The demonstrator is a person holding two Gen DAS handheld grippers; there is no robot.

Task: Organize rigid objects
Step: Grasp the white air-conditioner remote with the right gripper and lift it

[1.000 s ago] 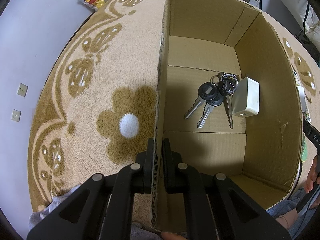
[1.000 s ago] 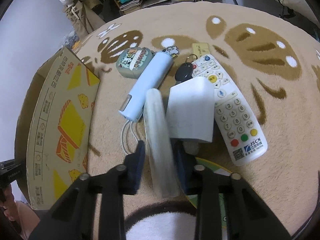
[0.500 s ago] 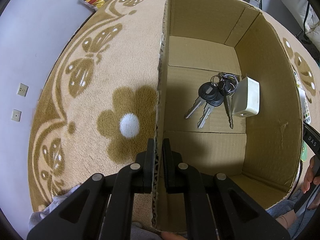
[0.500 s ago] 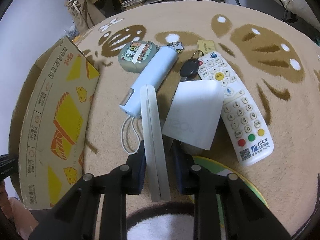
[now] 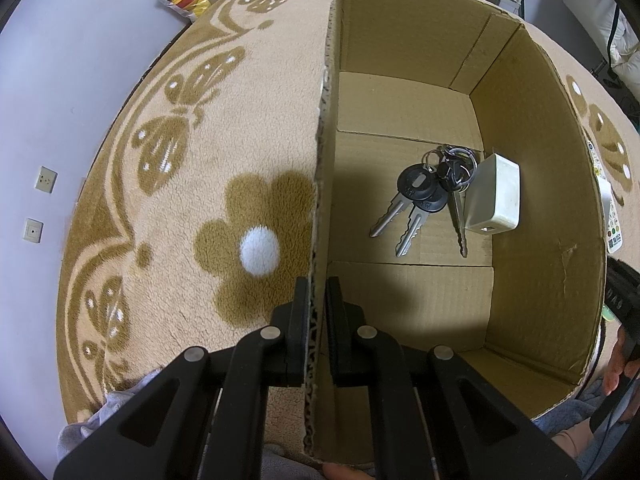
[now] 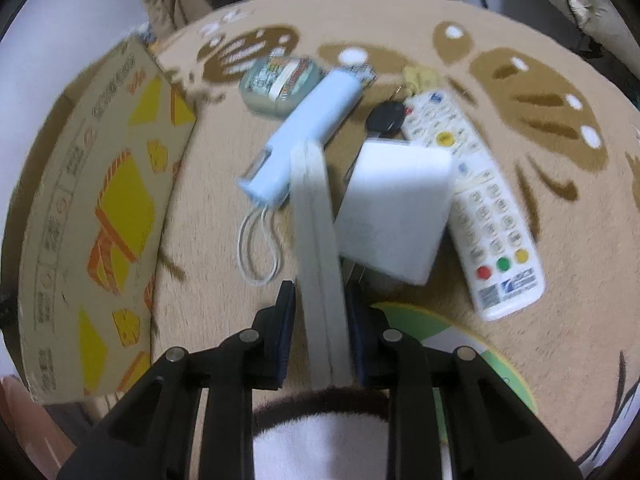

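My left gripper point(image 5: 316, 304) is shut on the near left wall of the open cardboard box point(image 5: 326, 128). Inside the box lie a bunch of keys point(image 5: 424, 196) and a small white adapter point(image 5: 496, 196). My right gripper point(image 6: 320, 316) is shut on a flat whitish case point(image 6: 316, 232), held on edge above the rug. On the rug beyond it lie a light blue stick-shaped device point(image 6: 312, 132), a white square charger point(image 6: 394, 216), a white remote point(image 6: 480, 208), a black key fob point(image 6: 386, 116) and a green cartoon pouch point(image 6: 280, 84).
The box's printed outer wall point(image 6: 100, 216) stands left of the right gripper. A beige patterned rug point(image 5: 180, 184) lies under everything. A round green and yellow object point(image 6: 472, 344) sits near the right gripper. A hand point(image 5: 618, 368) shows at the right edge of the left view.
The right gripper has lifted the whitish case higher off the rug and shifted; the picture is blurred by motion. The left gripper holds still on the box wall.
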